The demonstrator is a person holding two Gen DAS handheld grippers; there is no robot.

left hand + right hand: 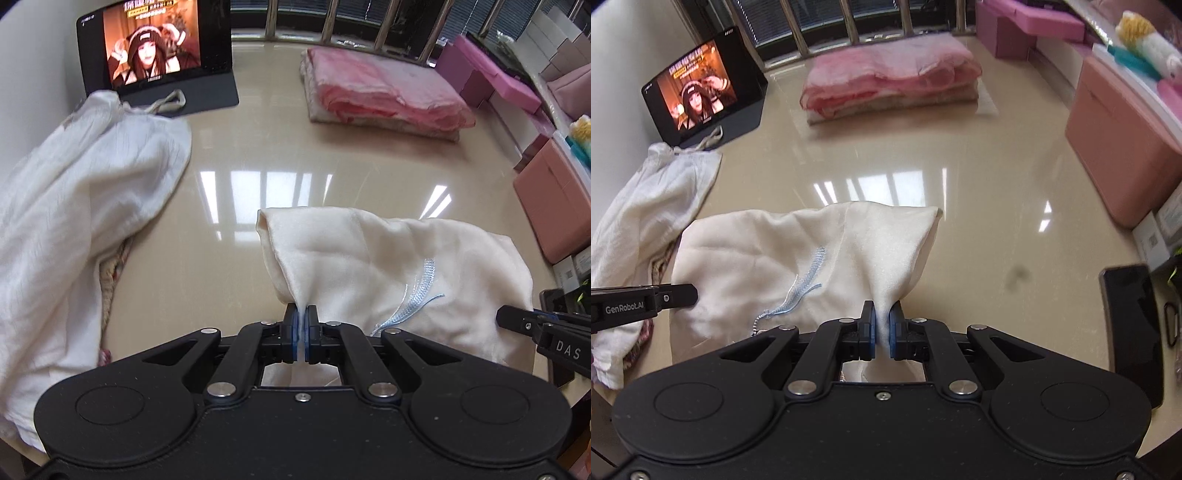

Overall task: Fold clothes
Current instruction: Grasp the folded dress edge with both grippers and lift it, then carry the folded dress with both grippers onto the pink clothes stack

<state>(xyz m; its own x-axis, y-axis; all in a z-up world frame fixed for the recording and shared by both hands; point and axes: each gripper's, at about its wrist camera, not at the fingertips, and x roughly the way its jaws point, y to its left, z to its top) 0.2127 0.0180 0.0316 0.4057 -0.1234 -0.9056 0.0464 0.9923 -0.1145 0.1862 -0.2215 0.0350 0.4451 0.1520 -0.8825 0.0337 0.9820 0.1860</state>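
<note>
A cream satin garment (pixel 388 266) with light-blue embroidery lies bunched on the glossy beige table; it also shows in the right wrist view (pixel 768 258). My left gripper (pixel 303 314) is shut on its near left edge. My right gripper (pixel 882 314) is shut on its near right edge. Each gripper's tip shows in the other's view: the right one (pixel 517 319) at the far right, the left one (pixel 676 295) at the far left. The cloth rises in a fold between them.
A white crumpled garment (pixel 74 206) lies on the left. A stack of folded pink clothes (pixel 384 92) sits at the back. A tablet (pixel 155 48) stands back left. Pink boxes (pixel 1119 147) line the right edge. A black phone (pixel 1134 325) lies near right.
</note>
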